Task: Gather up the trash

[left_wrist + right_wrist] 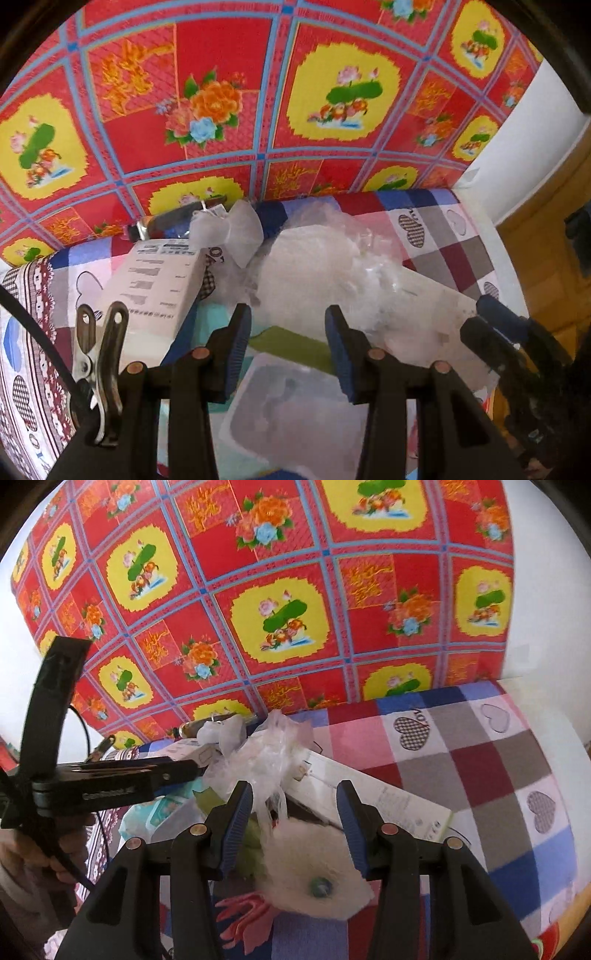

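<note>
Sorting by feel, item by item, from both wrist views:
Place: heap of rubbish on a checked bedcover (pixel 480 760), against a red flowered cloth (pixel 280 590) hung behind.
Left gripper (pixel 288 332): fingers spread apart, nothing between them; hovers over a clear plastic tray (pixel 291 410) and a green strip (pixel 291 345).
Right gripper (pixel 295 808): fingers apart, empty; poised above a white paper wad (pixel 314 864), with a thin tail of the plastic bag (pixel 266 760) hanging down beside its left finger, touching or not cannot be told.
Plastic bag: likely featherlight, limp and slick; best pinched at a bunched fold, not a flat film, or likely to slide out.
White paper wad: looks soft and crushable; anywhere on its bulk should do, though the small round greenish thing on it might drop off.
White carton (pixel 159 280): stiff and probably light; safer taken across a thin edge or flap, since the broad face seems wider than the opening of the fingers.
Long flat box (pixel 373 801): rigid, half buried under the bag; an end corner looks reachable.
Clear plastic tray: thin, springy, probably slippery; rim the likely hold.
Dark tube (pixel 173 219): at the back by the cloth, partly hidden; kind cannot be told.
Pink scrap (pixel 247 919): low in the right view, soft-looking, blurred.
</note>
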Demonstrator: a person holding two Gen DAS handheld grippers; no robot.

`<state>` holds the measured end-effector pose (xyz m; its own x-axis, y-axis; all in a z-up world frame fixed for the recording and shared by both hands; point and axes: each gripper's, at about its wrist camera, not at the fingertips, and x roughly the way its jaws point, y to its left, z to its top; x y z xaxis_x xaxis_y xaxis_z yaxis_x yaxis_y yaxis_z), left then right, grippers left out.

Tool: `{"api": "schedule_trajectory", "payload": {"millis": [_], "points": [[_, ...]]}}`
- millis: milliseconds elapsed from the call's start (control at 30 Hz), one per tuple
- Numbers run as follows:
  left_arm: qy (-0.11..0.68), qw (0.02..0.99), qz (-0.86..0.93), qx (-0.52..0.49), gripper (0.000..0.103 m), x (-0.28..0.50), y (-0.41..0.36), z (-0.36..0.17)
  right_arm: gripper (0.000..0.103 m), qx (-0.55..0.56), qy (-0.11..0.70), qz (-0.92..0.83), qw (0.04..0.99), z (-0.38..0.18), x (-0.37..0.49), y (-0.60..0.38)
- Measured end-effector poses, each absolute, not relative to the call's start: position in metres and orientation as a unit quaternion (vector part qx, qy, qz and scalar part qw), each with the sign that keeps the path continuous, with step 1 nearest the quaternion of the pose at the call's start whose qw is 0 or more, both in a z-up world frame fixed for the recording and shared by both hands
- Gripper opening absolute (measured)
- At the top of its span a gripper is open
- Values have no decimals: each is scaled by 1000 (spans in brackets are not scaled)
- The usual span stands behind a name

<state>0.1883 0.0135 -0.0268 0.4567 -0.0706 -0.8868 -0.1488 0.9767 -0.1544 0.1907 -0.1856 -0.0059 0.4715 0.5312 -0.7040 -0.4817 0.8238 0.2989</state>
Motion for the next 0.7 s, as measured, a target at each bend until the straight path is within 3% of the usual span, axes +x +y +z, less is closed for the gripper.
{"api": "schedule_trajectory", "payload": {"millis": [100,167,700], "points": [[532,840,28,-104,49,196,15,-39,49,33,428,304,850,-10,203,-181],[538,835,32,-107,49,200,16,-46,59,30,432,311,846,-14,214,-175],[557,817,29,-145,53,212,21,-85,59,-8,477,356,803,-59,269,-124]]}}
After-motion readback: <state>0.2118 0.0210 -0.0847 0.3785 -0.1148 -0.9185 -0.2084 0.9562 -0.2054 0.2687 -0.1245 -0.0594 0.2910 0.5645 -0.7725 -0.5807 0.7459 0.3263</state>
